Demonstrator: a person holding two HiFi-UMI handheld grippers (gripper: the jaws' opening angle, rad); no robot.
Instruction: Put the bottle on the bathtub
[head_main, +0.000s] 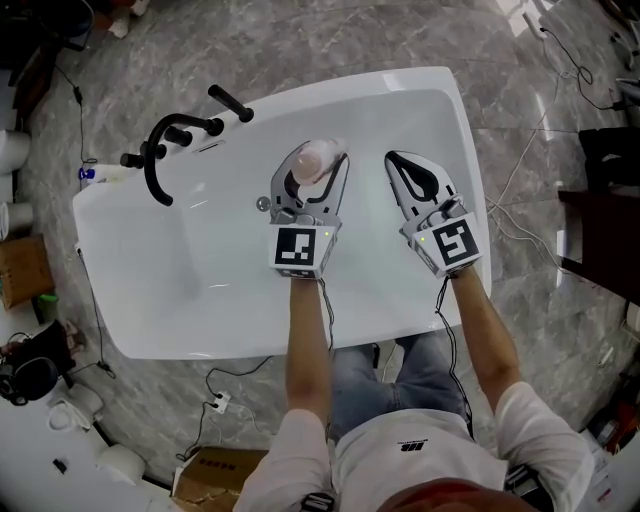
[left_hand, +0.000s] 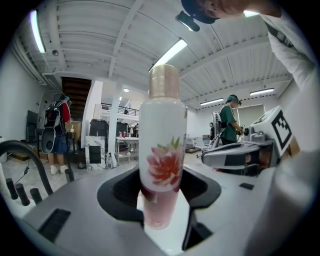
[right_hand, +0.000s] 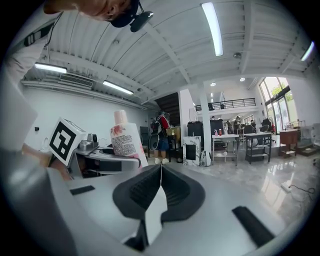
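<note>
- Head view: A white bottle with a pink flower print and a pale beige cap (head_main: 322, 157) is gripped in the left claw (head_main: 314, 168). The claw is held out over the basin of the glossy white oval bathtub (head_main: 200, 280). The bottle is carried in the air and has not yet been set on any part of the tub. The right claw (head_main: 398, 165) is held just beside it over the same basin. It is judged idle, since one claw is enough for a light bottle. A black curved tap with black handles (head_main: 160, 160) is mounted at the far left rim, so the bare rim elsewhere is judged the likelier resting place.
- Left gripper view: The bottle (left_hand: 161, 150) is clamped by its lower body between the grey jaws of the left claw (left_hand: 161, 200), which are parted only by the bottle's width. The cap is pointed away along the jaws. With so low a grip, it is judged that the wrist must be turned before the base can meet a surface.
- Right gripper view: The jaws of the right claw (right_hand: 160, 192) are pressed together with nothing between them. The bottle (right_hand: 127, 140) is seen off to the left, well clear of them, so no second grip is being offered.
</note>
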